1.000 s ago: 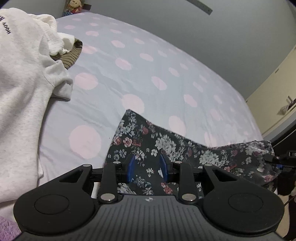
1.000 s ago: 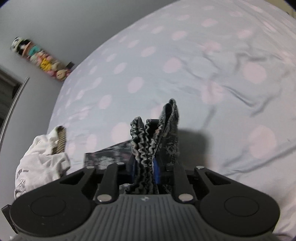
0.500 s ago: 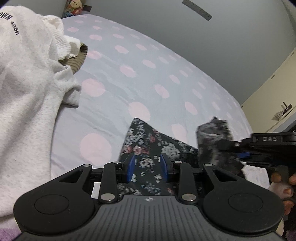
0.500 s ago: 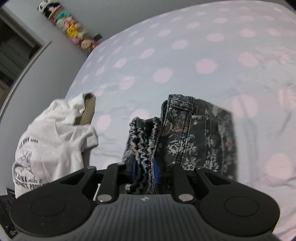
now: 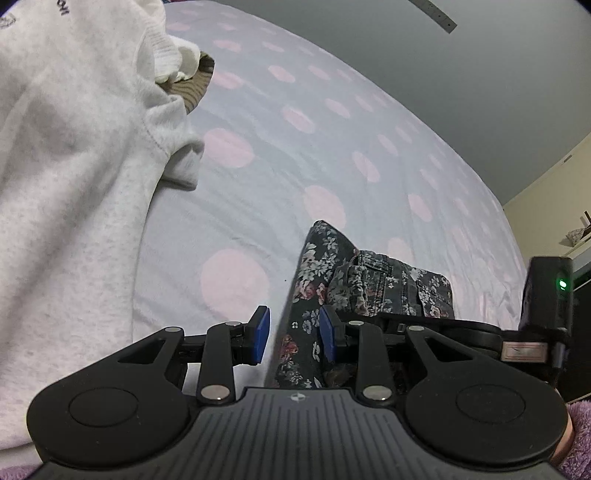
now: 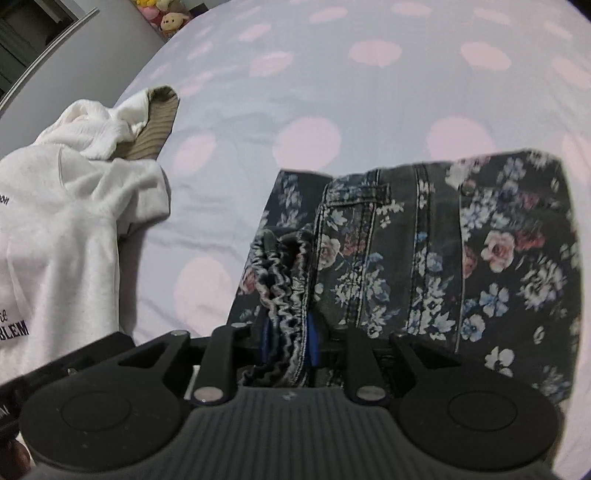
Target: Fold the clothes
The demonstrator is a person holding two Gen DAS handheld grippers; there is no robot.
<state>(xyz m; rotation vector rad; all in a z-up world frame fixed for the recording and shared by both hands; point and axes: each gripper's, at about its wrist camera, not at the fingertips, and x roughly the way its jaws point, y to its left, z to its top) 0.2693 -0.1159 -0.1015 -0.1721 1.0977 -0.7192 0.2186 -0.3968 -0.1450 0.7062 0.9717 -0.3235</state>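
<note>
A dark floral garment (image 6: pixel 461 254) lies folded over on the bed; it also shows in the left wrist view (image 5: pixel 317 266). My right gripper (image 6: pixel 288 339) is shut on its gathered elastic waistband (image 6: pixel 284 280), low over the folded cloth. My left gripper (image 5: pixel 291 332) is open, its blue pads (image 5: pixel 260 334) apart, with the garment's left edge lying between and under them. The right gripper's body (image 5: pixel 546 295) shows at the right of the left wrist view.
A white sweatshirt with dark print (image 6: pixel 59 229) lies in a heap to the left, also close in the left wrist view (image 5: pixel 66 166), with a tan ribbed piece (image 6: pixel 157 129) behind it. The polka-dot bedsheet (image 6: pixel 369 92) stretches beyond. Plush toys (image 6: pixel 166 14) sit by the wall.
My right gripper carried the waistband over and down, folding the floral garment onto itself. My left gripper moved left and its pads opened wider.
</note>
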